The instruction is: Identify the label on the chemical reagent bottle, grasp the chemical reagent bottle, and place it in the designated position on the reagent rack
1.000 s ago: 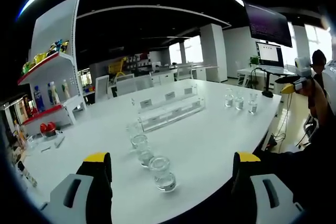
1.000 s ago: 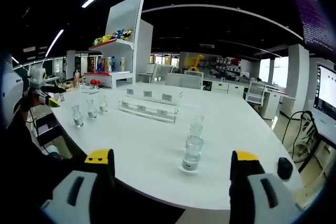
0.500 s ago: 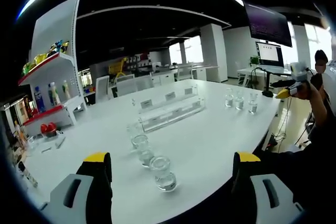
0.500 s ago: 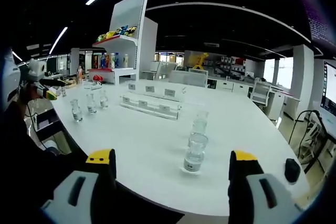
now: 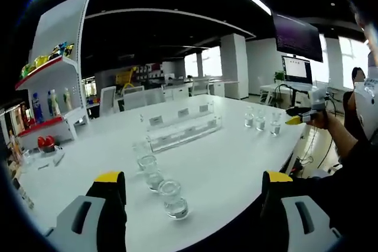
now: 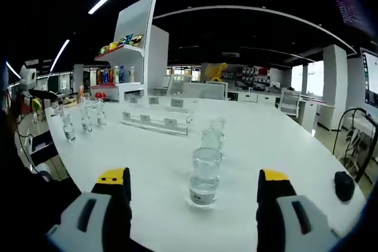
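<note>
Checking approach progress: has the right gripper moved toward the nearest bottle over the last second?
Yes. In the right gripper view the nearest bottle now looks larger and nearer against the white table, so the open right gripper has advanced toward it.

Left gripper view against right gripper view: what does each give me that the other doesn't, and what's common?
Left gripper view: the right gripper, held in a hand past the table's edge, beside three of the bottles. Right gripper view: a small dark object lying on the table's right side. Both: the white table, the clear reagent rack, two rows of three clear bottles and the shelf unit.
</note>
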`<action>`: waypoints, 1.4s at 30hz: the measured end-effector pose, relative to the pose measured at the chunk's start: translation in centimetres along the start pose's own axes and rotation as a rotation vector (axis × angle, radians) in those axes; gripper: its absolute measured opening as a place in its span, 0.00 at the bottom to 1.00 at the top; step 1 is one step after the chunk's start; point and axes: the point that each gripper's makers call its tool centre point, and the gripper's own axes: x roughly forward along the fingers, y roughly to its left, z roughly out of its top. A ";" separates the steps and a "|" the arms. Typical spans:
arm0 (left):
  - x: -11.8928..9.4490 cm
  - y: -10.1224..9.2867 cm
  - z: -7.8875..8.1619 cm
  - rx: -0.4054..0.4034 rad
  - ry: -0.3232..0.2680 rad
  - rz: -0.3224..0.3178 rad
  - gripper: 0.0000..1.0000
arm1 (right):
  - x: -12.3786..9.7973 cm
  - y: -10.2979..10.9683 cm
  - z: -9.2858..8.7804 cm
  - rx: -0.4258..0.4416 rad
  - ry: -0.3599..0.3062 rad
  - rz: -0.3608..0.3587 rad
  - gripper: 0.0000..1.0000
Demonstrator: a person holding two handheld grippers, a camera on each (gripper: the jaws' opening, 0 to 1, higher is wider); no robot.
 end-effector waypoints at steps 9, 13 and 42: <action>0.2 0.1 0.0 0.008 0.006 0.004 0.95 | 2.6 -0.7 -0.1 0.084 -0.085 -0.015 0.64; 0.2 0.0 0.0 0.011 0.006 0.000 0.95 | 3.2 -0.7 -0.4 0.077 -0.091 -0.029 0.58; -0.1 0.8 -0.8 0.032 0.024 0.030 0.93 | 4.2 -0.9 -0.8 -0.032 -0.107 -0.103 0.22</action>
